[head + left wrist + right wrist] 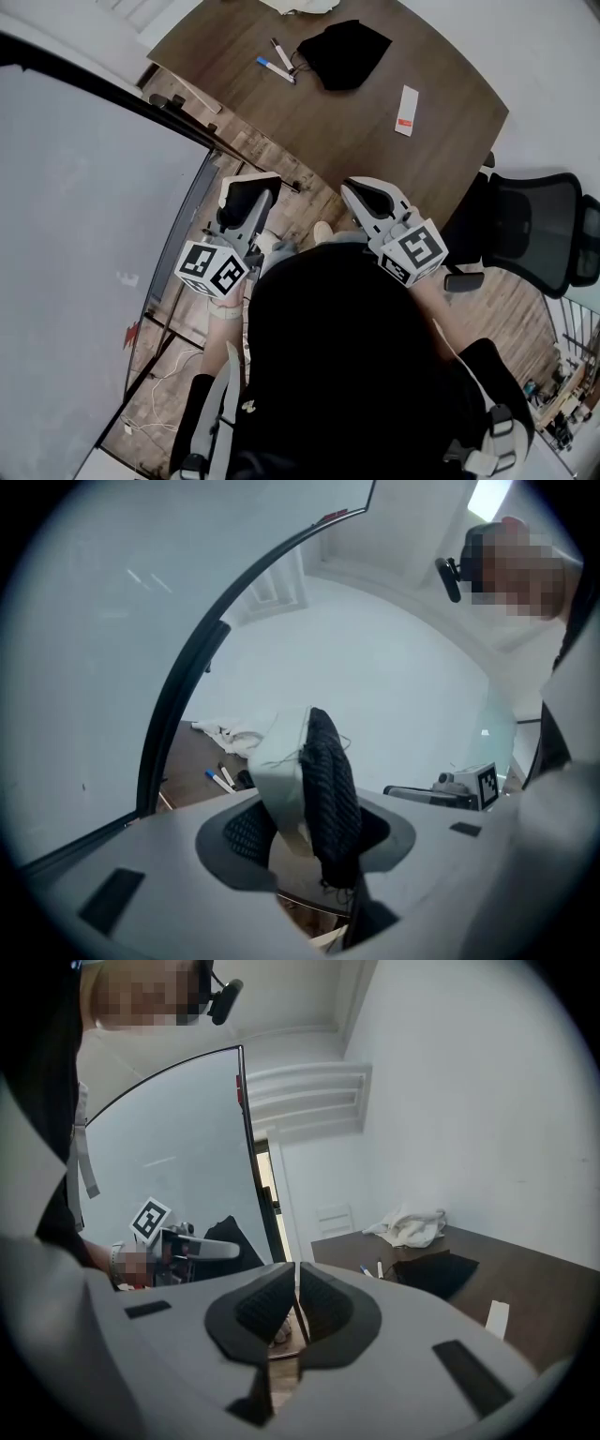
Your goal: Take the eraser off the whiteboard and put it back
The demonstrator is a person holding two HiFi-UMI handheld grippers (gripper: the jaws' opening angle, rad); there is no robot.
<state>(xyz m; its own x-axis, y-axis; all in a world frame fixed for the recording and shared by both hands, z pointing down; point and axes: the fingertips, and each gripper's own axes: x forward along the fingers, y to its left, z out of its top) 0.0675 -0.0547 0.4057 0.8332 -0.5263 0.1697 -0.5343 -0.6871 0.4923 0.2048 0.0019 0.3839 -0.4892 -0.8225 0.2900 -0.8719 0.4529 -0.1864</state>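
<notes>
Closest to the head camera, a person's dark-clothed torso (337,375) fills the lower frame, with a gripper in each hand held out in front. At left, the left gripper (309,836) clamps its jaws on the eraser (281,771), a white block with black felt on one side, standing tilted between the pads, clear of the whiteboard (75,234) that runs along the left. At right, the right gripper (295,1307) has its jaws pressed together with nothing between them. Beyond both grippers lies wood flooring, then a dark brown table (375,131) with two markers (277,64), a black cloth (342,52) and a small white card (405,110). A black office chair (534,234) sits to the right.
</notes>
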